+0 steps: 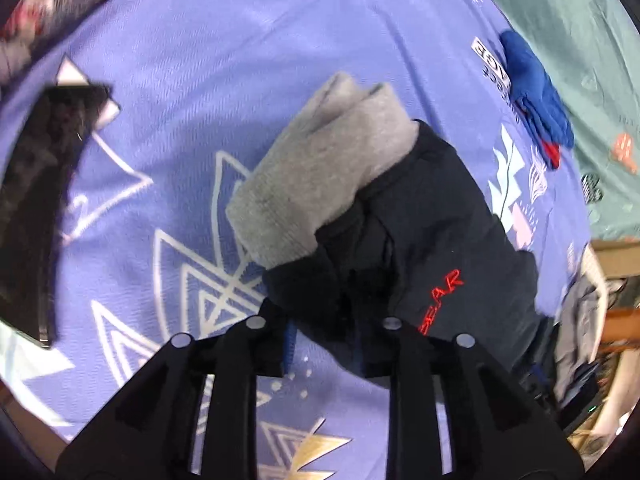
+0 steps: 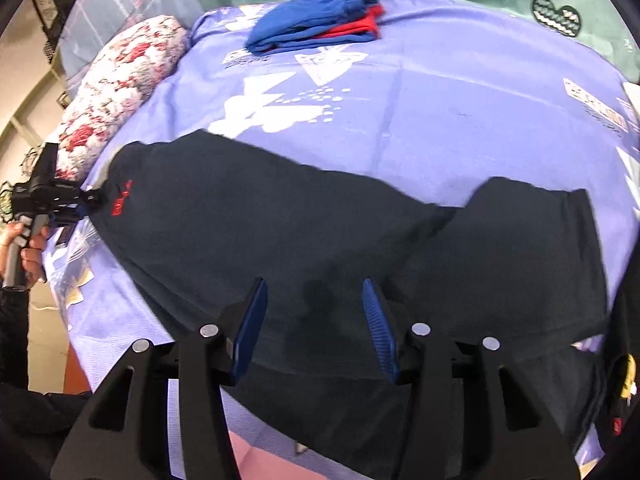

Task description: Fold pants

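Pants: we see the dark pants [image 2: 304, 240] spread across the purple sheet [image 2: 440, 100], mid-frame.
Right gripper [image 2: 316, 320]: ours hovers above the cloth at lower centre, jaws apart, nothing between.
Left gripper [image 1: 326, 324]: bottom centre, fabric bunched between our fingers; clamped or not, we cannot tell.

left wrist view looks steeply down, close past its jaws onto the pants [image 1: 420, 232]. right wrist view faces them [image 2: 320, 240] from farther back; both share the bedspread [image 1: 240, 60].
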Motion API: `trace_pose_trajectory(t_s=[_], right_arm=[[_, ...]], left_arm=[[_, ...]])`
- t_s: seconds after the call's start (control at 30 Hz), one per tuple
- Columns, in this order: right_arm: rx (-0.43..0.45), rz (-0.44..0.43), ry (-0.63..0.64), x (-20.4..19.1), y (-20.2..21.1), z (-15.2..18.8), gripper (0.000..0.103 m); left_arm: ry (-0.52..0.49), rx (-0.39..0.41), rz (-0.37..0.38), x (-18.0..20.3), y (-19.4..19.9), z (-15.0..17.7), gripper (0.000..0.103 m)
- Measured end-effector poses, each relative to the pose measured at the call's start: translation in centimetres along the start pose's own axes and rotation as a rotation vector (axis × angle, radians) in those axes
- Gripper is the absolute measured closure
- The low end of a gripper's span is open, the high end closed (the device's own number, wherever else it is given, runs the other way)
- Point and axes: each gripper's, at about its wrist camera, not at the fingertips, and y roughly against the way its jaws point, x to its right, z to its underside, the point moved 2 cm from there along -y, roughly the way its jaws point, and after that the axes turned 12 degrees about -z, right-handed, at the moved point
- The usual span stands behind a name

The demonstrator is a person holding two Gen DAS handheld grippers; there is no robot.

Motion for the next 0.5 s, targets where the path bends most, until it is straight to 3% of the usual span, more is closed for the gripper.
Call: trace_pose_trajectory(t_s=[0.03, 0.07, 0.1, 0.17, 0.2, 0.27, 0.37, 0.47, 0.5], right_arm=[[0.013, 0.02, -0.005, 0.4, 0.6, -0.1, 0.05], [0.032, 0.047, -0.014, 0.9, 1.2, -0.3, 0.044], [0.062, 0.101, -0.041, 2.1, 2.2, -0.7, 0.038], [0.095, 0.198, -0.087, 4.0, 3.3, -1.6, 0.03], [0.103, 0.232, -0.097, 4.7, 3.6, -2.0, 0.029], [0.095, 0.291, -0.136, 6.5, 3.7, -3.3, 0.029], [0.067, 0.335, -0.168, 8.6, 2.6, -5.3, 0.029], [0.018, 0.402, -0.201, 10.3, 1.1, -6.6, 0.029], [-0.005, 0.474, -0.216, 11.1, 0.9, -6.9, 0.029]], left_arm=[[-0.042, 0.021, -0.023, 0.4, 1.0, 0.1, 0.073], [-0.064, 0.039, -0.037, 0.6, 1.8, 0.1, 0.062], [-0.089, 0.08, -0.071, 0.7, 3.1, 0.3, 0.037], [-0.09, 0.18, -0.104, 0.4, 5.4, 0.2, 0.02], [-0.083, 0.238, -0.12, 0.2, 6.8, 0.4, 0.02], [-0.076, 0.276, -0.13, 0.3, 8.1, 0.4, 0.02], [-0.078, 0.292, -0.048, 0.9, 8.9, 1.0, 0.02], [-0.134, 0.306, -0.023, 2.6, 8.0, 1.8, 0.02], [-0.139, 0.304, -0.013, 3.1, 7.3, 2.0, 0.02]])
